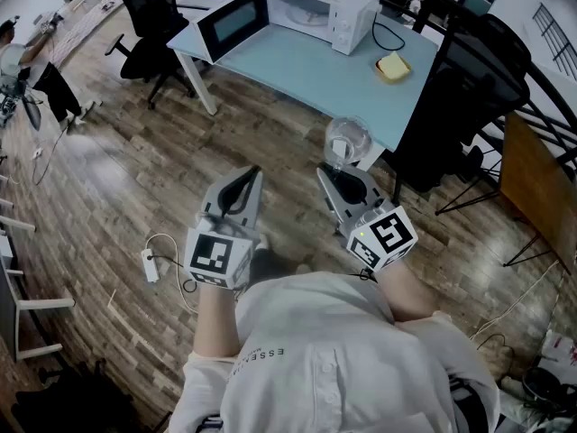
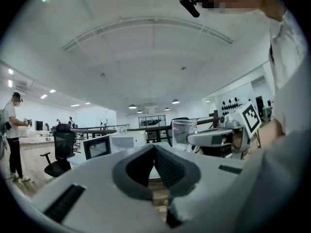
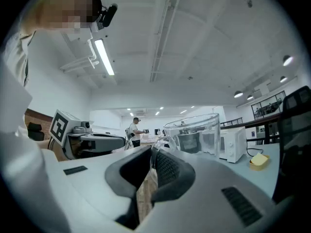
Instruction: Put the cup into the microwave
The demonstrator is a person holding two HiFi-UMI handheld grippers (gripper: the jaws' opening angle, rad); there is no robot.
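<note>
A clear glass cup (image 1: 347, 141) hangs in the air in front of the table, upright, and my right gripper (image 1: 336, 166) is shut on its handle. In the right gripper view the cup (image 3: 194, 132) stands just past the closed jaws of my right gripper (image 3: 152, 153). The white microwave (image 1: 315, 12) sits at the table's far side with its door (image 1: 233, 21) swung open to the left; it also shows as the microwave (image 3: 232, 142). My left gripper (image 1: 252, 174) is held level to the left of the cup, shut and empty, jaws of the left gripper (image 2: 154, 152) meeting.
The light blue table (image 1: 306, 75) carries a yellow sponge (image 1: 393, 66) near its right edge. Black office chairs stand at the left (image 1: 149, 12) and right (image 1: 473, 88). Cables and a power strip (image 1: 150, 265) lie on the wooden floor. A person (image 3: 132, 130) stands far off.
</note>
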